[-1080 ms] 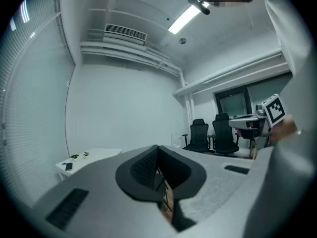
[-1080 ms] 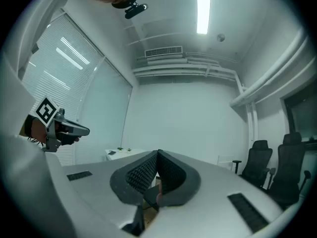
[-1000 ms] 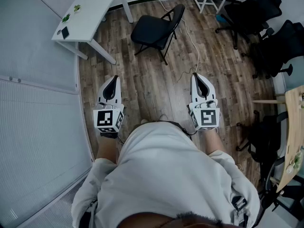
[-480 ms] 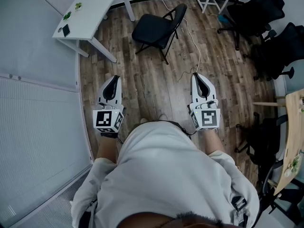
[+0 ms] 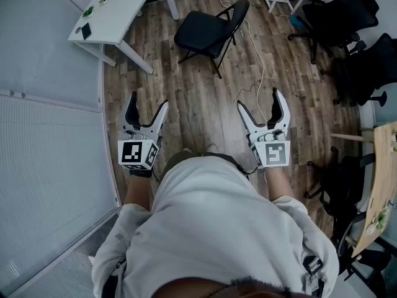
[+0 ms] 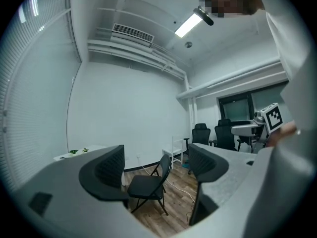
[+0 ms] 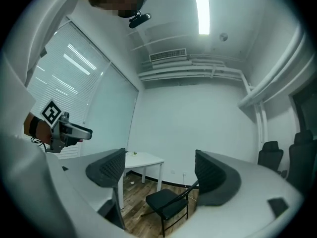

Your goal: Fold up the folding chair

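folding chair unfolded, legs partly hidden

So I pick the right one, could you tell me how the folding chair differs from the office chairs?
The folding chair stands on thin tube legs; the office chairs sit on star-shaped bases. The folding chair is slim with a flat seat; the office chairs are bulkier. All are black, on the wood floor.

Head count of the room

One folding chair; two grippers, left gripper and right gripper; one white desk; one floor cable; at least three black office chairs.
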Tool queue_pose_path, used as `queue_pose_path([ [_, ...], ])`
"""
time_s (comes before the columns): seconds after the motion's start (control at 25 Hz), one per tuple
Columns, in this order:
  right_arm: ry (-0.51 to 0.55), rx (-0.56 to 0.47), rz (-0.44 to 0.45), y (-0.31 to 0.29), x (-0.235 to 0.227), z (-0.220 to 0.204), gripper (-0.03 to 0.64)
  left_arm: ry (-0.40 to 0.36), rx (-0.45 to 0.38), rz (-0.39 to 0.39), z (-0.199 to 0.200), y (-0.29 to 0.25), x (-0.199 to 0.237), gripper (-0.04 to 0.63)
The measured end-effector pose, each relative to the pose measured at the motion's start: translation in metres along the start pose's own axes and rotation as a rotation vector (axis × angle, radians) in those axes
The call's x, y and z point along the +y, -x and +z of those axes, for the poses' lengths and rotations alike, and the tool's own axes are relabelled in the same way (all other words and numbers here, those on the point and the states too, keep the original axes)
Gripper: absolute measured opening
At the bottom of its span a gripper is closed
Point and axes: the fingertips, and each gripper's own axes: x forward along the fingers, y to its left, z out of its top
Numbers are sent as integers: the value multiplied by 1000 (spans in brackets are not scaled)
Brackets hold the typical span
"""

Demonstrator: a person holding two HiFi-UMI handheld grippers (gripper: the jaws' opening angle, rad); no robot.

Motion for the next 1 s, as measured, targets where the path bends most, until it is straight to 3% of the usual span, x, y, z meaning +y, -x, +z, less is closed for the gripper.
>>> queue_pose_path([
  [0.12, 8, 82, 26, -7, 5, -17, 419, 4, 23, 9, -8, 0, 7, 397],
  [0.32, -1, 30, 46, -39, 13, -9, 419, 44, 48, 31, -22, -7, 35, 397],
  [0.48, 26, 88, 59, -71, 24, -18, 418, 66, 48, 16, -32, -26, 62, 397],
  [0.68, 44, 106, 28, -123, 36, -21, 417, 100, 59, -21, -47, -65, 112, 397],
  [1.0, 57, 96, -81, -236, 55, -15, 417, 92, 63, -121, -48, -146, 221, 396],
])
